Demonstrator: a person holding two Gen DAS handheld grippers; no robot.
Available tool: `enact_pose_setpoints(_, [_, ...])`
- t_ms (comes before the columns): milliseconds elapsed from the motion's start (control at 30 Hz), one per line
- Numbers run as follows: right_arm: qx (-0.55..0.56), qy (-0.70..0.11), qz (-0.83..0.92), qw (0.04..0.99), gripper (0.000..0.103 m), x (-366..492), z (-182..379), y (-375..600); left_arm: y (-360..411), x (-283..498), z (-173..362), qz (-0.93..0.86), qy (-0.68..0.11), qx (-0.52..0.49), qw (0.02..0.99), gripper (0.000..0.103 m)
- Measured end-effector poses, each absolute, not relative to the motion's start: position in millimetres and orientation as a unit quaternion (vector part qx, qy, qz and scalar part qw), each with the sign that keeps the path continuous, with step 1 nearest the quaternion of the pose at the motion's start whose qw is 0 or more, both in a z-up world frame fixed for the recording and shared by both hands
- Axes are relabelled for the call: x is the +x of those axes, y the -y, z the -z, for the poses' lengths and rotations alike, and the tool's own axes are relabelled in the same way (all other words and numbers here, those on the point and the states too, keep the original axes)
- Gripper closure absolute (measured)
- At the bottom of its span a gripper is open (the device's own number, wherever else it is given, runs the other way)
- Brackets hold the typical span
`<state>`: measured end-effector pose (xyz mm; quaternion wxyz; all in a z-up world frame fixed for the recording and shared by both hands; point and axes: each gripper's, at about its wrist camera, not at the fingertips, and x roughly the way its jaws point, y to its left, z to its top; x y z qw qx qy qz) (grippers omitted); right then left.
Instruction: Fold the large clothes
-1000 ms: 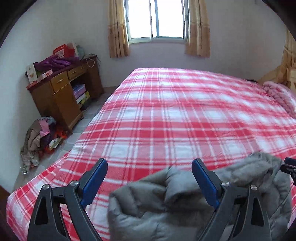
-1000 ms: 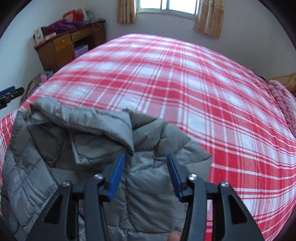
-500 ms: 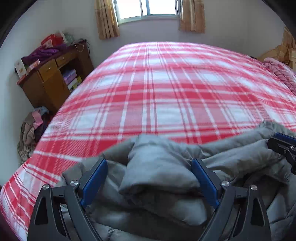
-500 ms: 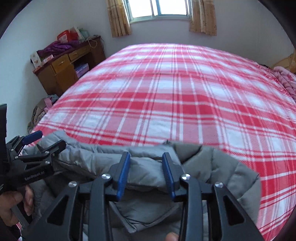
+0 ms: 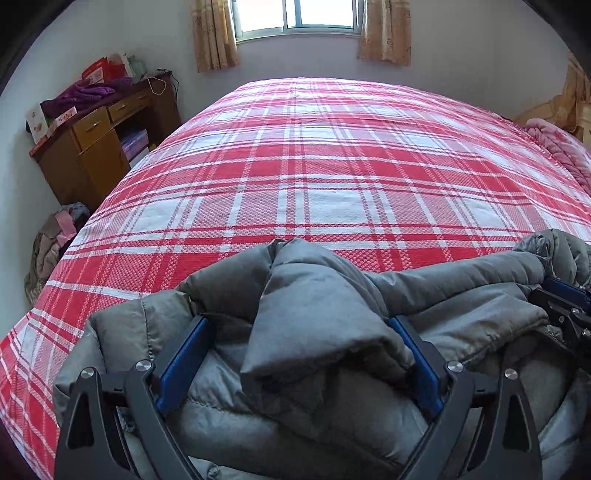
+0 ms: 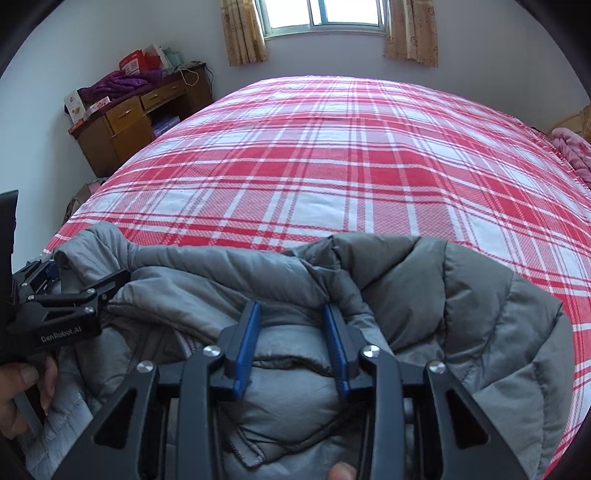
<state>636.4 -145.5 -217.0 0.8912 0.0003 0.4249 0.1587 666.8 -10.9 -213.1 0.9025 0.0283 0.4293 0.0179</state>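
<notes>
A grey puffer jacket (image 5: 317,306) lies bunched at the near edge of a bed with a red and white plaid cover (image 5: 332,166). My left gripper (image 5: 299,332) is wide open, its blue pads either side of a raised fold of the jacket. My right gripper (image 6: 291,317) is partly open, its jaws around a puffy ridge of the jacket (image 6: 424,295) near its upper edge. The left gripper also shows at the left edge of the right wrist view (image 6: 66,299), the right gripper at the right edge of the left wrist view (image 5: 565,302).
A wooden desk (image 5: 96,147) with purple clothes and boxes stands left of the bed by the wall. A pile of clothes (image 5: 51,243) lies on the floor beside it. A pink blanket (image 5: 557,151) sits at the bed's far right. A curtained window (image 5: 299,18) is behind.
Both grippers moved forward and down onto the jacket. The jacket now fills more of both views. The right gripper's jaws have narrowed around a fold.
</notes>
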Motion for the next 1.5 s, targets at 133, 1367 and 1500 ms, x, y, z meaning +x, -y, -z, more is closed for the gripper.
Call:
enact_pose_setpoints(133, [-0.008, -0.423, -0.154, 0.893, 0.065, 637.2, 221.5, 143.0, 12.3, 668.1, 216.3, -0.024, -0.432, 0.033, 0.901, 0.004])
enact_pose_setpoints(1367, [-0.032, -0.427, -0.141, 0.892, 0.064, 637.6, 225.5, 134.8, 13.8, 679.9, 217.0, -0.025, -0.454, 0.037, 0.89, 0.001])
enact_pose_setpoints(1500, [-0.064, -0.445, -0.15, 0.88, 0.053, 637.3, 209.7, 135.7, 11.6, 657.7, 166.9, -0.035, -0.412, 0.072, 0.908, 0.001])
